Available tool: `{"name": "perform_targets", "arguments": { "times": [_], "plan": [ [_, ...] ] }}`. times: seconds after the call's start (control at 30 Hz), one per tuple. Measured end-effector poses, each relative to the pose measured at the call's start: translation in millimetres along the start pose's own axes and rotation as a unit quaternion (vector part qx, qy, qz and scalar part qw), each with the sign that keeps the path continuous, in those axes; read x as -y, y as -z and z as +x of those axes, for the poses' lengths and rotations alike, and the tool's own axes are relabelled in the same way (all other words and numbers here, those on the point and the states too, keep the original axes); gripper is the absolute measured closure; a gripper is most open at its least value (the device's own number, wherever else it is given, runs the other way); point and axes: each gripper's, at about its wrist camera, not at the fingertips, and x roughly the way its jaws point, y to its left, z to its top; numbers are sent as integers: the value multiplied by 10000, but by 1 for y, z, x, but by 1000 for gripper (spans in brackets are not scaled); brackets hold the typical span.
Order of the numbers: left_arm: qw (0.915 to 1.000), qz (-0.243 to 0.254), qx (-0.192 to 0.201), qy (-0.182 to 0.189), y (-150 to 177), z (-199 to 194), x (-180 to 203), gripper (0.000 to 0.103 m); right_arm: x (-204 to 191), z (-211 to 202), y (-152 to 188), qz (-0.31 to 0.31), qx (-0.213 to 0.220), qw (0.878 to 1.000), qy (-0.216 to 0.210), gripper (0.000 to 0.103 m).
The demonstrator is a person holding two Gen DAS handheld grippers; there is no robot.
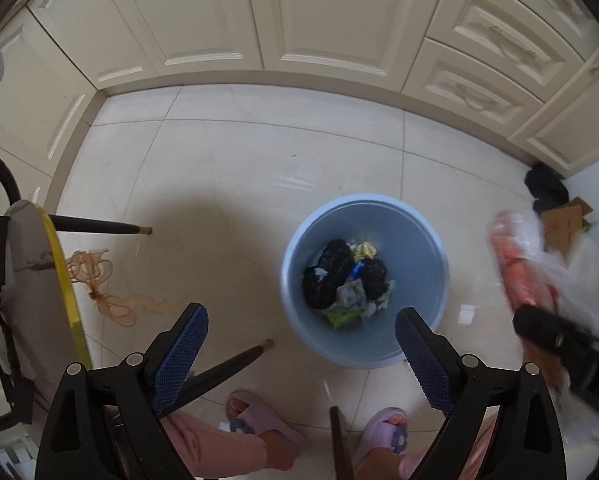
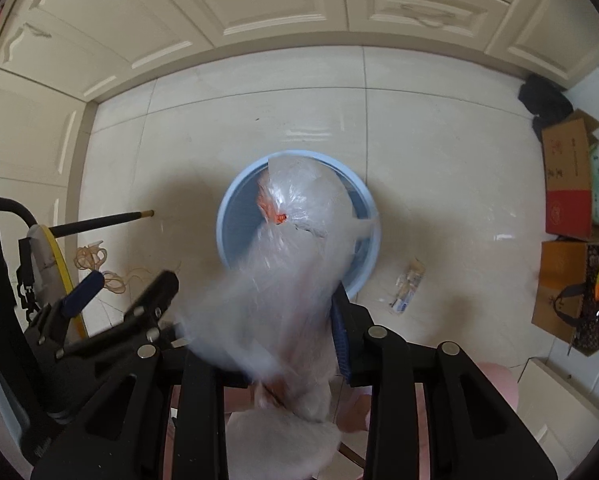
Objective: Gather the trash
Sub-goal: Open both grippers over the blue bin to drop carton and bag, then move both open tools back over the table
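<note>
Clear plastic bag (image 2: 299, 240) with something orange inside, pinched in the right gripper (image 2: 299, 360), jaws narrow and clamped on its bunched neck, dangling straight down past the fingertips and right over the blue bin (image 2: 363, 276). Held that way probably so it drops clean into the bin, not onto the floor (image 2: 259, 112). Left gripper (image 1: 301, 344) spread wide, nothing between its pads, hanging beside the right one above the bin's near rim, looks ready for the next piece. Counting up: one bag, one bin already part full of wrappers and black bags, one small wrapper (image 2: 408, 285) on the tiles just right of the bin, one tangle of brownish string (image 1: 111, 296) off left near the chair legs. Two slippered feet below the fingers.
</note>
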Motion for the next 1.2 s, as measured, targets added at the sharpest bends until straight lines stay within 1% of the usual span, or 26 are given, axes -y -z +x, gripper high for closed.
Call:
{"name": "perform_targets", "arguments": {
  "times": [0.03, 0.07, 0.1, 0.13, 0.17, 0.23, 0.3, 0.4, 0.53, 0.7, 0.8, 0.9, 1.07, 1.2],
  "plan": [
    [10000, -5, -5, 22, 1, -1, -2, 11, -3, -1, -1, -15, 11, 10000, -26, 69],
    [10000, -17, 5, 41, 3, -5, -6, 11, -6, -2, -1, -27, 30, 9999, -92, 59],
    [10000, -33, 23, 54, 5, -7, -10, 11, -8, -5, 0, -39, 64, 9999, -150, 51],
    [10000, -38, 32, 49, 6, -7, -11, 11, -10, -8, 2, -56, 139, 9998, -149, 33],
    [10000, -36, 29, 39, 10, -14, -18, 11, -12, -11, 3, -71, 243, 9997, -68, 23],
    [10000, -36, 27, 24, 12, -17, -21, 11, -14, -16, 6, -129, 417, 9988, 229, 22],
    [10000, -37, 20, 18, 12, -19, -21, 11, -15, -16, 7, -159, 384, 9985, 363, 22],
    [10000, -14, 35, 37, 13, -22, -20, 11, -10, -14, 8, -31, 276, 9992, 286, 22],
    [10000, 20, 49, 55, 17, -28, -19, 11, -1, -14, 13, 69, 232, 9989, 401, 22],
    [9998, 55, 115, 129, 24, -41, -19, 11, 10, -21, 24, 248, 229, 9986, 410, 22],
    [9996, 100, 183, 173, 30, -52, -17, 11, 17, -29, 30, 344, 276, 9981, 438, 22],
    [9993, 152, 284, 213, 38, -66, -14, 11, 23, -38, 35, 449, 319, 9980, 298, 22],
    [9982, 262, 471, 268, 53, -93, -7, 11, 28, -60, 49, 586, 518, 9966, 252, 22],
    [9964, 355, 703, 321, 70, -123, 0, 11, 32, -78, 60, 639, 706, 9952, 213, 22]
  ]
}}
